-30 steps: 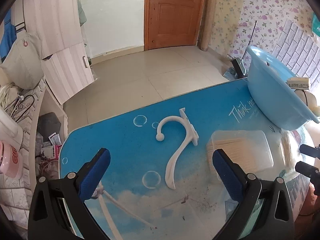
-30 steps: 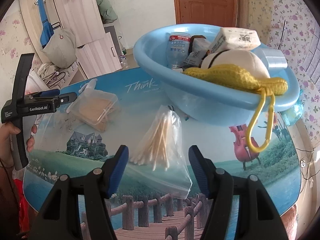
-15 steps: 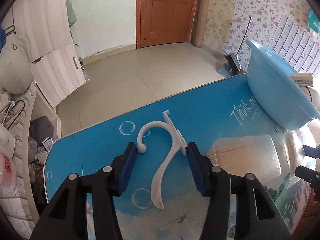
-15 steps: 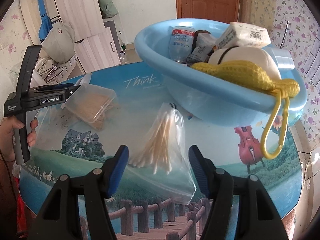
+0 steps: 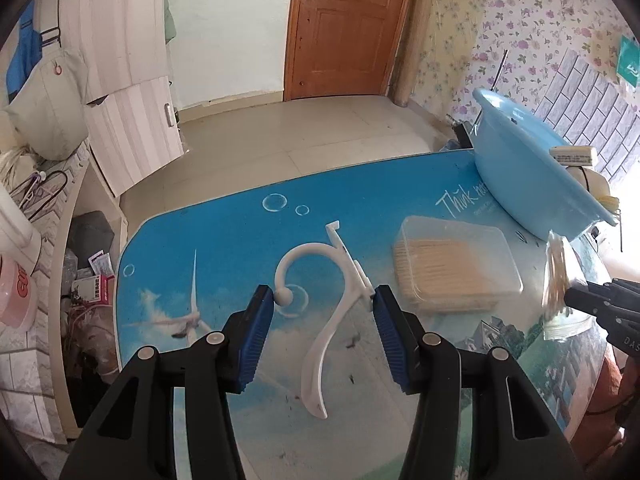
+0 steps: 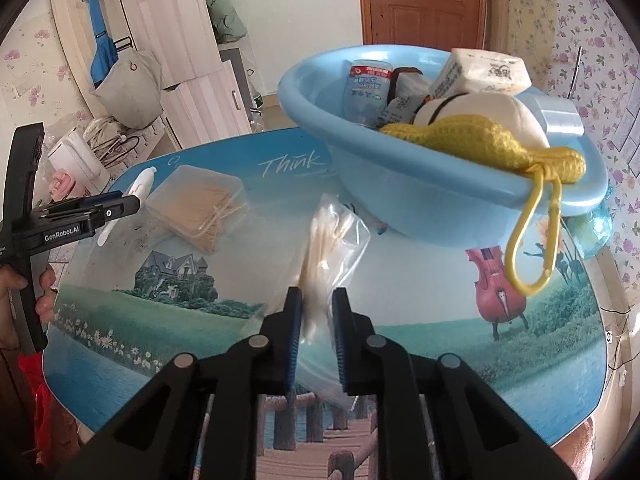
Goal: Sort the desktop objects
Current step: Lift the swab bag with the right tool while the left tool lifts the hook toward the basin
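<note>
While the left gripper [image 5: 324,300] has its blue pads pressed against the two sides of a white plastic hook [image 5: 328,312], one on the ball tip and the other on the bracket, the hook's tail curves down between the fingers over the printed table top [image 5: 224,240]; whether it is lifted off the surface cannot be told. Just right of it lies a clear lidded box of toothpicks [image 5: 456,272], flat on the table. The right gripper [image 6: 316,320] is clenched on a clear bag of cotton swabs [image 6: 324,248], the bag's lower end hidden between and behind the fingers. Beyond it a light blue basin [image 6: 420,176] stands on the table, holding a plastic bottle [image 6: 368,84], a white carton [image 6: 484,70], a roll of tape [image 6: 558,114] and a yellow knitted pouch [image 6: 480,140] whose yellow clip hangs over the rim; things deeper in the basin are too covered to name. At the left edge of the right view, a hand [image 6: 12,292] grips the left gripper's handle, partly cut off.
</note>
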`<act>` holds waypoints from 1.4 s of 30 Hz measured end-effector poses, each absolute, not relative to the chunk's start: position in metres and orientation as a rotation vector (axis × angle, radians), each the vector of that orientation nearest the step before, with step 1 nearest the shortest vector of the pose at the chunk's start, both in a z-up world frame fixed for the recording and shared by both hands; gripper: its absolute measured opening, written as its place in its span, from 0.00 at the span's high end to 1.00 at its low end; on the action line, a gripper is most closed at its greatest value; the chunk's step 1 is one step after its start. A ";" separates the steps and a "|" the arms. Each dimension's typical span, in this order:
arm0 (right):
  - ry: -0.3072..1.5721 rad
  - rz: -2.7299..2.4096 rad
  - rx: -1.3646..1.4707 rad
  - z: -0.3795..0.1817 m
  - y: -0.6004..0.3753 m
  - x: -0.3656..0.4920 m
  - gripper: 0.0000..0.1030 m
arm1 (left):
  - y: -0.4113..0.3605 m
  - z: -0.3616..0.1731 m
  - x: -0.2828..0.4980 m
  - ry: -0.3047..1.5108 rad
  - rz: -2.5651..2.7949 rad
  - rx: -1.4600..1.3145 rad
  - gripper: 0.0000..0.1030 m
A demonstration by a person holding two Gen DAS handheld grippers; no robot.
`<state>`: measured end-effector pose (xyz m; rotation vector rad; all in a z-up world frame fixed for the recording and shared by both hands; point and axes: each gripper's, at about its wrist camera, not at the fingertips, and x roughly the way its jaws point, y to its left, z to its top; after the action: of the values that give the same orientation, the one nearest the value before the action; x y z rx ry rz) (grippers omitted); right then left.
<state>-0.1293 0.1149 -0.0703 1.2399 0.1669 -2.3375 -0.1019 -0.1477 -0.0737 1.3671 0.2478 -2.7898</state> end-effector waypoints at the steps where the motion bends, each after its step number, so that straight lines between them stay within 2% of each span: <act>1: 0.159 -2.335 1.235 -0.069 0.116 -0.127 0.86 | -0.146 -0.072 -0.096 0.250 -2.791 1.367 0.51; 15: 0.101 -2.360 1.164 -0.052 0.147 -0.100 0.87 | -0.082 -0.037 -0.037 0.250 -2.940 1.350 0.51; 24: 0.115 -2.364 1.187 -0.054 0.156 -0.097 0.87 | -0.038 -0.055 -0.041 0.200 -2.956 1.471 0.50; 33: 0.127 -2.350 1.210 -0.062 0.159 -0.097 0.86 | -0.033 -0.068 -0.045 0.175 -2.931 1.524 0.50; 40: 0.118 -2.323 1.224 -0.067 0.154 -0.098 0.83 | -0.030 -0.079 -0.046 0.169 -2.913 1.571 0.50; 42: 0.114 -2.322 1.224 -0.067 0.153 -0.098 0.77 | -0.028 -0.078 -0.046 0.149 -2.916 1.567 0.50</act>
<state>-0.0984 0.1529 -0.0667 1.2239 0.1140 -2.3220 -0.0457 -0.0282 -0.0783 1.5675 0.1492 -2.9162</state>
